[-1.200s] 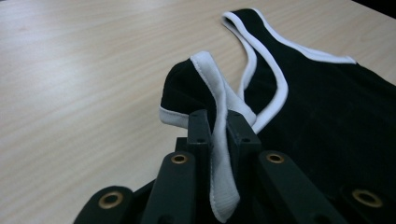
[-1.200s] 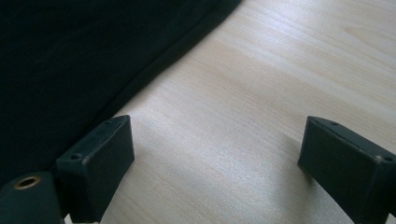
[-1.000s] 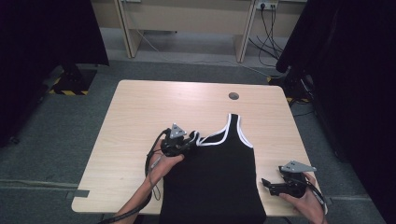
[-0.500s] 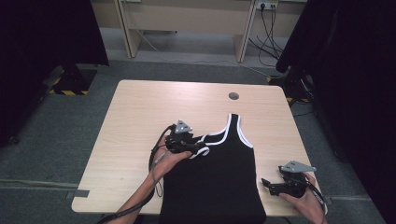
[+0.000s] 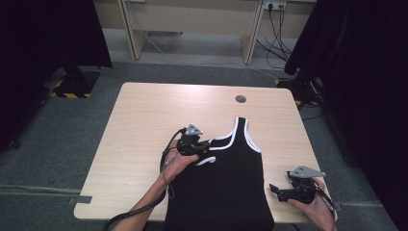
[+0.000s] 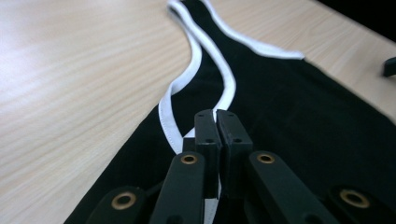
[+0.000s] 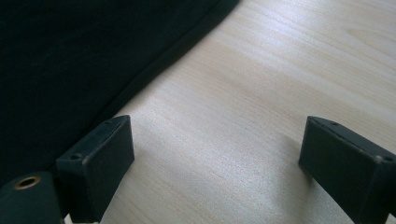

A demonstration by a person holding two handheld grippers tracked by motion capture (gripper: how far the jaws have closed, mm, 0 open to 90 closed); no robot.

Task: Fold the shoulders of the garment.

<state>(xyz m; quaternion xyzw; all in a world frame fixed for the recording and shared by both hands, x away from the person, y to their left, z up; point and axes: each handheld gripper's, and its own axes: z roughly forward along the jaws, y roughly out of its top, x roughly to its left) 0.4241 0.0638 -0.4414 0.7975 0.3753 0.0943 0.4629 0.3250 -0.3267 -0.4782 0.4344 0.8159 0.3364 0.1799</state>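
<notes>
- I see the black tank top [image 5: 221, 187] lying flat on the wooden table [image 5: 144, 120], on the near half and right of the middle, its hem at the near edge and its white-trimmed straps pointing to the far side.
- My left gripper [image 5: 204, 146] sits over the top's left shoulder area, just left of the neckline. Its jaws have just been closing and now stand clenched together on the white-trimmed strap [image 6: 196, 70]; in the left gripper view the trim runs right in between the pads.
- The pinched left strap is folded over towards the right, so it lies close beside the other strap rather than spread out.
- My right gripper [image 5: 276, 191] rests near the table's near right corner, just right of the top's side edge.
- In the right gripper view its jaws stand wide apart with bare wood between them, the fabric edge just beside the left jaw; it grasps nothing.
</notes>
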